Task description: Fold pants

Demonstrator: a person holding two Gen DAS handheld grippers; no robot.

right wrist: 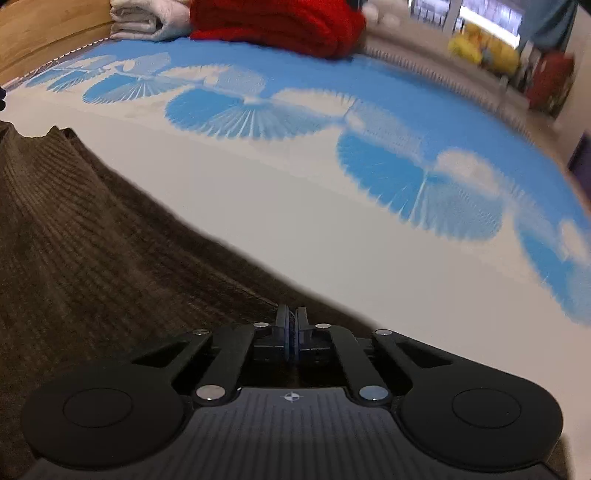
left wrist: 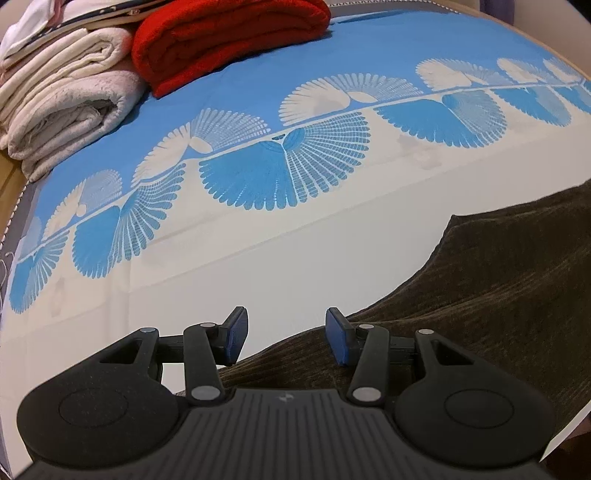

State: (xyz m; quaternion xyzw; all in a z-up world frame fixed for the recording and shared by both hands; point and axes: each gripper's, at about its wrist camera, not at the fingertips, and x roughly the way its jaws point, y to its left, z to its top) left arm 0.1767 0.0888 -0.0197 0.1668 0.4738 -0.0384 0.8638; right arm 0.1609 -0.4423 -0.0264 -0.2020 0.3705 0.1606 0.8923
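The pants (left wrist: 498, 288) are dark brown ribbed fabric lying on the bed sheet (left wrist: 295, 236). In the left wrist view they fill the lower right, with an edge running under my left gripper (left wrist: 286, 334), which is open and empty just above that edge. In the right wrist view the pants (right wrist: 92, 240) fill the left and lower part. My right gripper (right wrist: 291, 321) has its pads pressed together at the pants' edge, with a thin bit of fabric between them. The rest of the pants is out of view.
The sheet is white near me and blue with white fan patterns farther back. A folded red blanket (left wrist: 229, 33) and folded pale towels (left wrist: 66, 96) lie at the far end. The bed's right edge (right wrist: 480, 96) and room clutter show in the right wrist view.
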